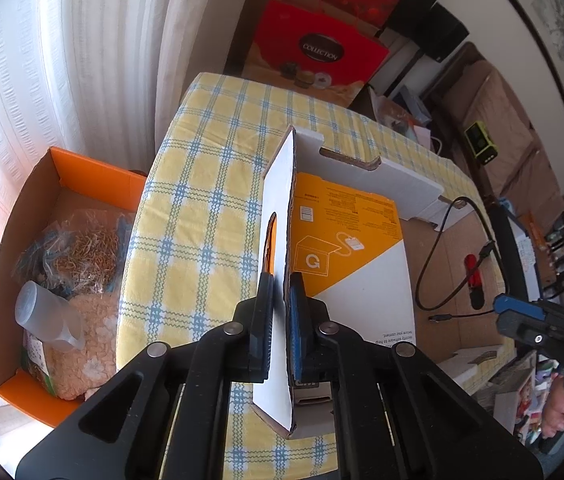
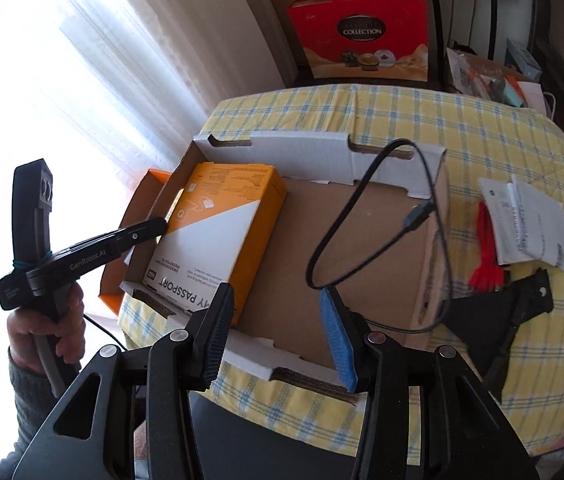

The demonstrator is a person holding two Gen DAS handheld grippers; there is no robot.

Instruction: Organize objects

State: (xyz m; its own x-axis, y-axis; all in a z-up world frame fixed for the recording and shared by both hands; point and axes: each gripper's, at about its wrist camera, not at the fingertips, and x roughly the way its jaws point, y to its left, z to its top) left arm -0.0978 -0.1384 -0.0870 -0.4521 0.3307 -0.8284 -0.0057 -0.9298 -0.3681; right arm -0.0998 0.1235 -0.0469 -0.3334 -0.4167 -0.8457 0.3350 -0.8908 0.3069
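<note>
Left wrist view: your left claw point(image 1: 281, 320) pinches the upright wall of the white corrugated cardboard box point(image 1: 280, 216) on the yellow-checked worktop point(image 1: 202, 184), while your right claw point(image 2: 278, 336) hangs spread above it.

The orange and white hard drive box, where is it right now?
The orange and white hard drive box lies inside the open cardboard tray, at its left end.

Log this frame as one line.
left gripper: shut on box wall | right gripper: open above box | drive carton in box | cable mid-air
</note>
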